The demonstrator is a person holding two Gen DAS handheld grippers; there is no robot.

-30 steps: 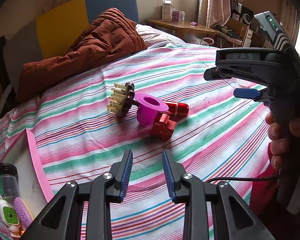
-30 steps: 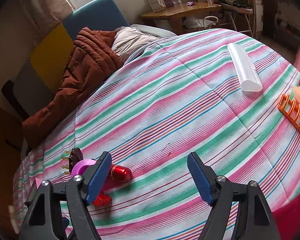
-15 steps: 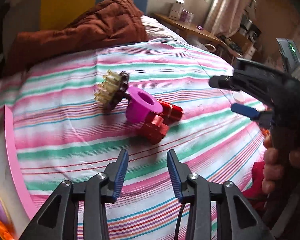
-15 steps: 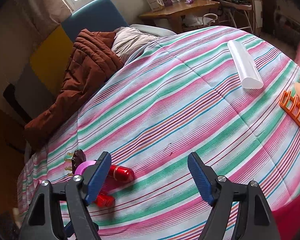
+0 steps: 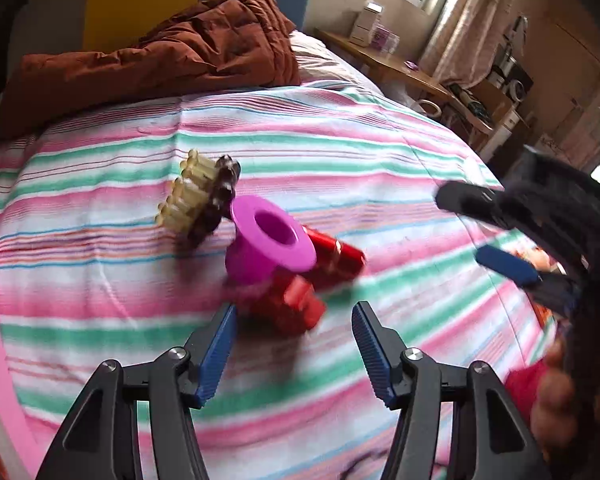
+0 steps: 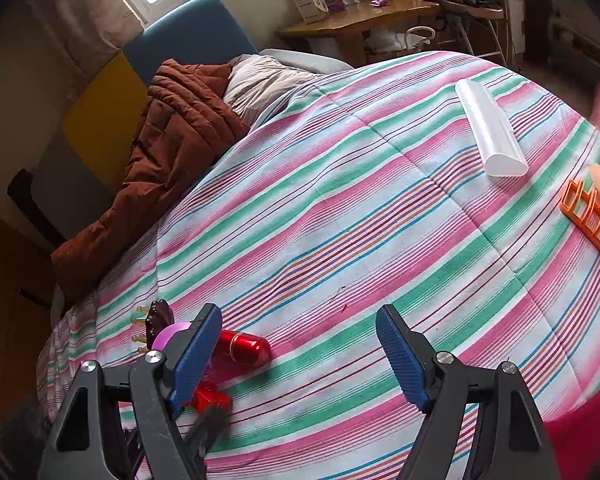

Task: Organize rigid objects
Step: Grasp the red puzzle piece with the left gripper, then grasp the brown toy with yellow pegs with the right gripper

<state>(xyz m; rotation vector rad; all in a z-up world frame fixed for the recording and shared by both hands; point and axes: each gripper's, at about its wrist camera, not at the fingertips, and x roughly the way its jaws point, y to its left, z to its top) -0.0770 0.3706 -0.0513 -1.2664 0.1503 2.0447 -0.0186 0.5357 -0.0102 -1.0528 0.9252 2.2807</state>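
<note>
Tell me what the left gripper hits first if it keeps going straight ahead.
Probably the red block: it lies just past the open left gripper, in line with the gap, in front of the purple cup. Blur leaves depth uncertain.

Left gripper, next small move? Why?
Probably ease the left gripper forward and down over the nearest red piece, then close. Its jaws stand open and empty, and that piece lies just ahead of the gap, at the front of the cluster with the purple ring and brush. The right gripper is open over bare bedspread, farther off.
</note>
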